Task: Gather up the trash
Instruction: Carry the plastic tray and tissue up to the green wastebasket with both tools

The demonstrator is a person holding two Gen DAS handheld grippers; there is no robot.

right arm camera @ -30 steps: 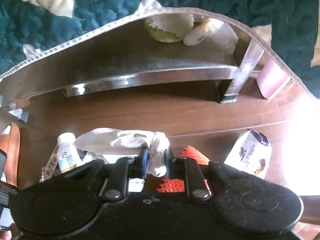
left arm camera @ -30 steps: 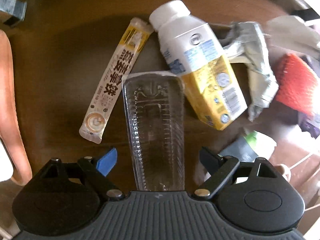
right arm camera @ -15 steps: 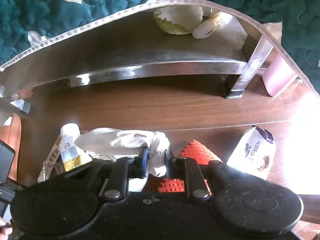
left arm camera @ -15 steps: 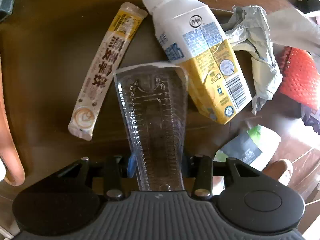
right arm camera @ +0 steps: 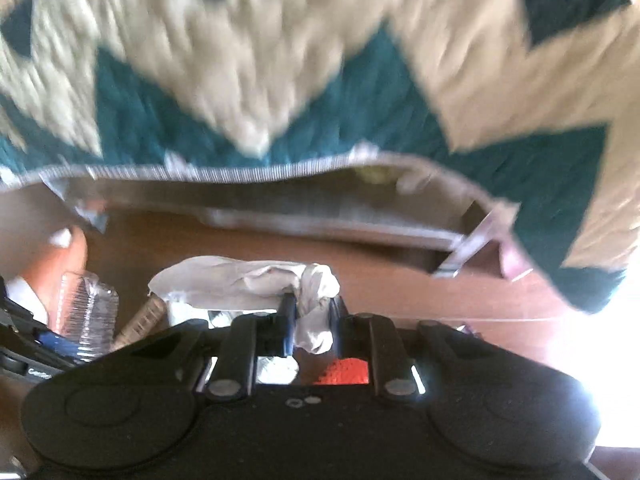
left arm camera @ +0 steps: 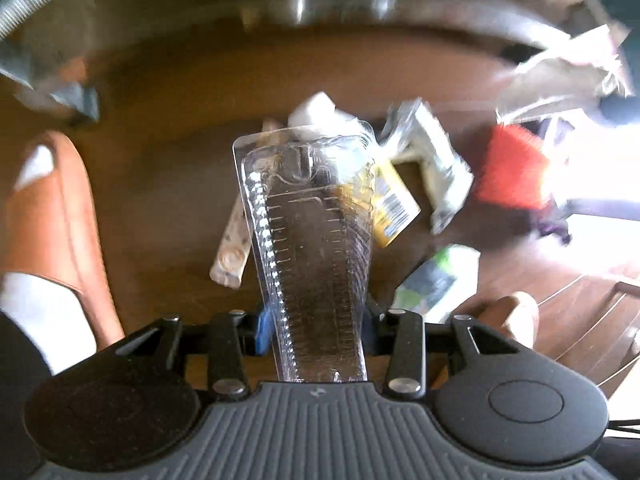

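Since a second ago the left claw (left arm camera: 318, 330) has closed from wide open onto the clear plastic tray (left arm camera: 312, 240), and both claws have risen off the floor (left arm camera: 168, 184). I am clamping the tray near its lower end, between the pads, so it stands out ahead of the claw, clear of the litter. The milk bottle (left arm camera: 384, 196) and sachet (left arm camera: 232, 252) are lying beyond it on the floor, partly behind the tray. The right claw (right arm camera: 310, 320) is pinching a crumpled paper wad (right arm camera: 256, 284) at its knotted end, jaws nearly together, paper trailing left. Presumably I am lifting both to carry them off together.
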